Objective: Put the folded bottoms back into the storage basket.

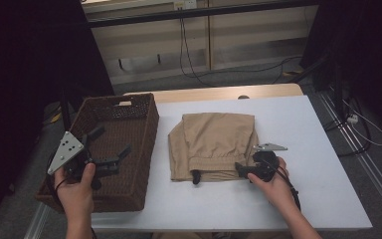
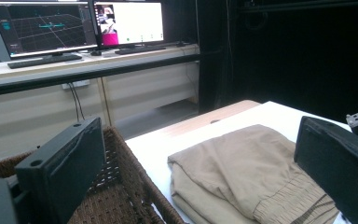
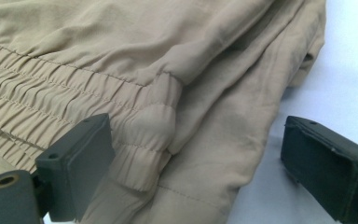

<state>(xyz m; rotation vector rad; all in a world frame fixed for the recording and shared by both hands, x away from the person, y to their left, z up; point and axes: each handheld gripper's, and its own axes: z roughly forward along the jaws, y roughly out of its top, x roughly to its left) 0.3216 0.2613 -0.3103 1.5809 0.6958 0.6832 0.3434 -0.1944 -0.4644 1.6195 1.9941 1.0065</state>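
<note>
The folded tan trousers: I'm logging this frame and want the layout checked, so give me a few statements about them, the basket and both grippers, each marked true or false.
1. The folded tan trousers lie inside the wicker basket. False: they lie on the white table, beside the basket.
2. The left gripper is held over the basket. True.
3. The right gripper is shut on the fabric. False: its jaws stand apart, with the trousers' near corner between them.
4. The trousers' elastic waistband faces the person. True.
5. The left gripper's jaws are closed. False: they are apart.

Near end of wicker basket point(image 1: 129, 144) behind left hand point(image 1: 75, 191).
</note>
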